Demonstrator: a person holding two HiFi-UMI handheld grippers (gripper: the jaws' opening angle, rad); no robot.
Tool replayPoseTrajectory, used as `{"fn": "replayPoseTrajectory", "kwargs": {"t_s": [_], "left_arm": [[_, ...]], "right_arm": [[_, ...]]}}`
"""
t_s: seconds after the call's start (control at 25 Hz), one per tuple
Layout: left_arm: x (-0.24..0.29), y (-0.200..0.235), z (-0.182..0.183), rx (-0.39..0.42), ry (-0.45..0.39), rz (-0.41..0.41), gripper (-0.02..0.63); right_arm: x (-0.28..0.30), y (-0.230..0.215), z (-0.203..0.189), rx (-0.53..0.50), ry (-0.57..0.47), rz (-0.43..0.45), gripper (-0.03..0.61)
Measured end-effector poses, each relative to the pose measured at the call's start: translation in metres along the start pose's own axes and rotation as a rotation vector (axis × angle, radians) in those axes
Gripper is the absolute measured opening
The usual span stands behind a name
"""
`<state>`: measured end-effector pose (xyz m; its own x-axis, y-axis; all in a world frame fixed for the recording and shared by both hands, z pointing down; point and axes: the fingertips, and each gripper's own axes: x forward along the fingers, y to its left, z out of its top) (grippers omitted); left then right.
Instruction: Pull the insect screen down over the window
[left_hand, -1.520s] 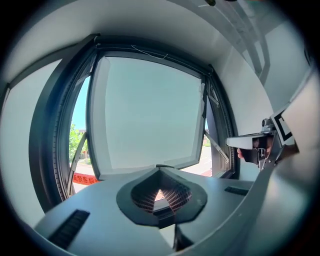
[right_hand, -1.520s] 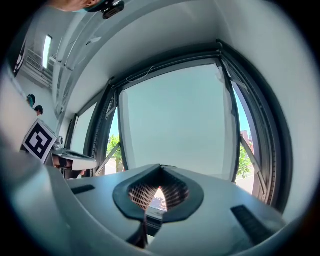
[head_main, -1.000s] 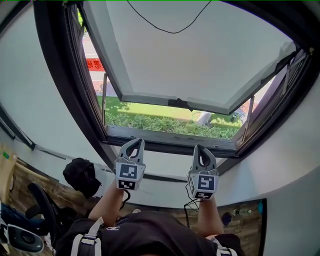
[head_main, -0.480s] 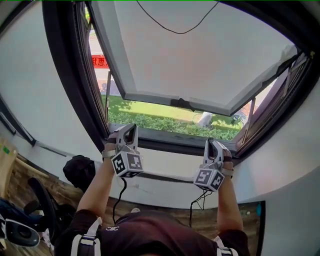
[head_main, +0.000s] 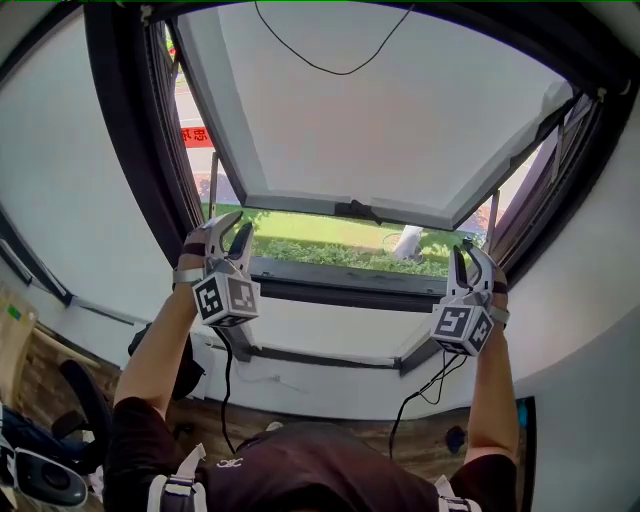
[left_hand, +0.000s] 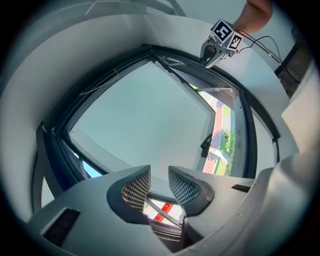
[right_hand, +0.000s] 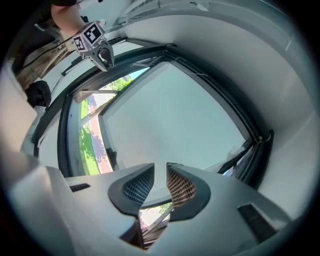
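Plain white-walled room indoors: wood floor (head_main: 320, 420) and black chair (head_main: 85, 400) below the dark-framed window (head_main: 130, 150), lawn (head_main: 300, 228) just outside.

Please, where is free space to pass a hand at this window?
Free: the open gap between the sash's lower edge and the bottom frame, either side of the handle. The white sill below is bare. Crowded: the side corners, where stays cross.

The window (head_main: 130, 150) has a dark frame set in a pale wall. Its top-hung sash (head_main: 380, 120), a pale-framed panel with a milky grey pane, is swung outward at the bottom. A dark handle (head_main: 357, 210) sits midway along its lower rail. Lawn and hedge show through the gap below. No insect screen can be made out across the opening.
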<state>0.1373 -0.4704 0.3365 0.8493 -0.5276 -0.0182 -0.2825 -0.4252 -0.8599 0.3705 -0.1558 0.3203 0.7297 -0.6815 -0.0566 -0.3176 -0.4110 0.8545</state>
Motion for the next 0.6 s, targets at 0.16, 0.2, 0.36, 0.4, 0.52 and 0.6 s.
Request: {"fn": "replayPoseTrajectory", "kwargs": {"t_s": [0.16,0.2,0.36,0.4,0.52,0.6], "left_arm": [[0.005,0.085,0.013,0.031,-0.027,0.107,0.127],[0.004,0.106,0.018,0.052,-0.034,0.142,0.127],[0.002,0.18,0.04,0.105,-0.057,0.254,0.127],[0.001,0.195,0.047,0.114,-0.063,0.273,0.126],[0.001,0.232,0.07,0.151,-0.083,0.323,0.123],[0.004,0.249,0.085,0.194,-0.089,0.352,0.123]], "right_arm": [[-0.001,-0.064,0.012,0.012,-0.012,-0.096,0.081],[-0.001,-0.077,0.017,-0.005,-0.016,-0.115,0.081],[-0.001,-0.122,0.039,-0.066,-0.04,-0.172,0.081],[-0.001,-0.132,0.046,-0.081,-0.048,-0.184,0.081],[-0.001,-0.161,0.067,-0.131,-0.073,-0.22,0.081],[0.001,-0.18,0.079,-0.161,-0.087,-0.245,0.081]]}}
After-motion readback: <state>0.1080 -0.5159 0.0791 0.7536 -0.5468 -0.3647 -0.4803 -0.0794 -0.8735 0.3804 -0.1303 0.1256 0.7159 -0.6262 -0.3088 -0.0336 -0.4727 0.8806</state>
